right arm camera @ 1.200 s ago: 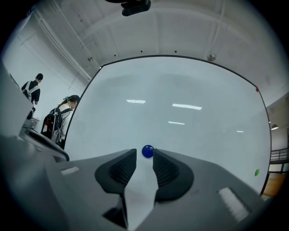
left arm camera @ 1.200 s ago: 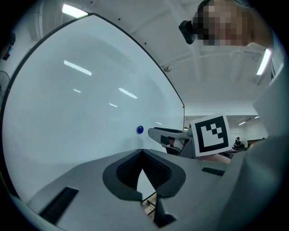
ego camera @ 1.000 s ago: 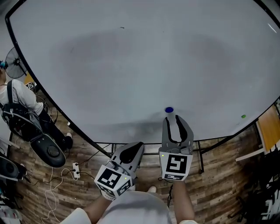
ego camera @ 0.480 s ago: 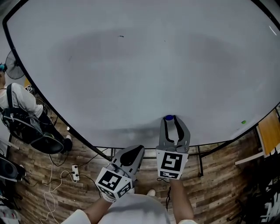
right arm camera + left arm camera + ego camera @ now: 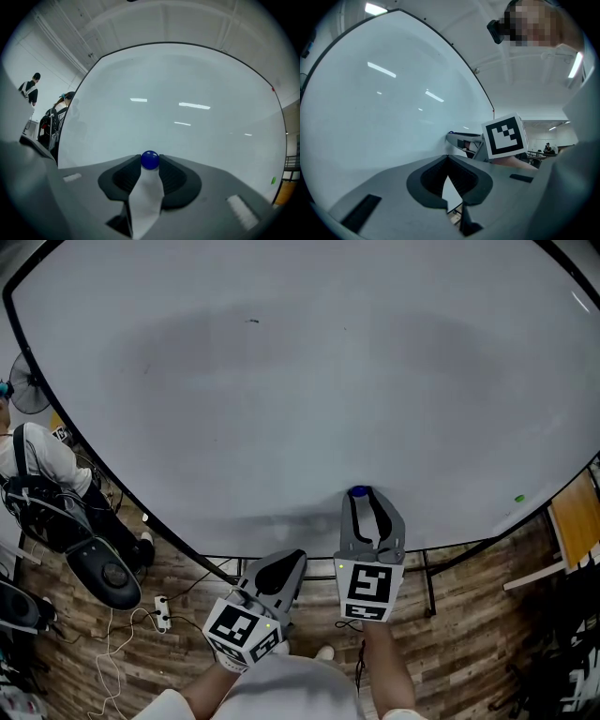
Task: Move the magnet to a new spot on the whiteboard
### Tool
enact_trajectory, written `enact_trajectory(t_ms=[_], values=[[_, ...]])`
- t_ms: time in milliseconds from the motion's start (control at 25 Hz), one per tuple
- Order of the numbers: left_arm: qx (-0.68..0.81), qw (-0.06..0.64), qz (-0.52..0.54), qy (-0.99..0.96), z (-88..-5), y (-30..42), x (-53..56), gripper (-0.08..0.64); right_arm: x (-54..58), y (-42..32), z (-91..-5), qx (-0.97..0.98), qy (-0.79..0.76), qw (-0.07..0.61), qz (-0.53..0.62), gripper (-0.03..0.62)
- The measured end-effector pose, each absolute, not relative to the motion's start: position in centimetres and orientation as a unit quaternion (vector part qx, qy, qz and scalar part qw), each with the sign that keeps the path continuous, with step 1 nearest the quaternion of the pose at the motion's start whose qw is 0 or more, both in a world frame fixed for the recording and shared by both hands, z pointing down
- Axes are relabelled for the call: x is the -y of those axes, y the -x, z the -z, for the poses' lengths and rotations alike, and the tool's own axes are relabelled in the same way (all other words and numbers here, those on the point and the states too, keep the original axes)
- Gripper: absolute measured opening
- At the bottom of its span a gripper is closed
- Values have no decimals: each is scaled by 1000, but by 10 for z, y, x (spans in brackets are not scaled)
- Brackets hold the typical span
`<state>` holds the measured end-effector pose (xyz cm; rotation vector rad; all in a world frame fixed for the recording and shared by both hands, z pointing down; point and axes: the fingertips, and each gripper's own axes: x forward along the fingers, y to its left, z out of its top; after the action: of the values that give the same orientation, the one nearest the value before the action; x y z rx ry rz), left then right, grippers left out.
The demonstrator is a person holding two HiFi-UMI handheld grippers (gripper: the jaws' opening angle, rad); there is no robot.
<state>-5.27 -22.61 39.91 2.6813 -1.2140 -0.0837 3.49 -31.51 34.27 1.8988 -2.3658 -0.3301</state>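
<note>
The blue magnet [image 5: 150, 160] is on the whiteboard [image 5: 300, 381], close to its lower edge, and I have it between the very tips of the right gripper [image 5: 362, 497]. Those jaws have just been closing, and both pads now look to touch the magnet's sides, so I read this as a grip, though a thin one. That is my main worry. The magnet is small and rounded and only the ends of the pads are on it, so I expect it could squirt out when I pull against its hold on the whiteboard. If it does, it will either snap back crooked or fall past the whiteboard's lower edge to the floor. Pulling at an angle would make that more likely. If I slide it instead of lifting, the tips may scrape the whiteboard. The left gripper [image 5: 448, 157] hangs below the whiteboard's lower edge with its jaws together and nothing in them, so it is no help if the magnet drops. A second ago the magnet stood just ahead of the right tips with bare whiteboard showing between. Now the tips flank it. The magnet itself seems not to have shifted on the whiteboard, and the left gripper sits about where it was.
</note>
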Motion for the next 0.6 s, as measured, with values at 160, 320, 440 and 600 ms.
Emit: enact_trajectory(t_ms=[160, 320, 440, 600], values=[[409, 97, 27, -907, -398, 54, 222, 6, 310, -37, -342, 775, -621, 41, 105, 130], [409, 95, 27, -907, -393, 55, 218, 6, 301, -37, -340, 778, -619, 38, 105, 130], [410, 94, 30, -907, -394, 56, 212, 6, 290, -39, -339, 779, -618, 31, 100, 130], [400, 84, 29, -912, -393, 54, 203, 6, 272, -49, -343, 780, -619, 21, 89, 130]])
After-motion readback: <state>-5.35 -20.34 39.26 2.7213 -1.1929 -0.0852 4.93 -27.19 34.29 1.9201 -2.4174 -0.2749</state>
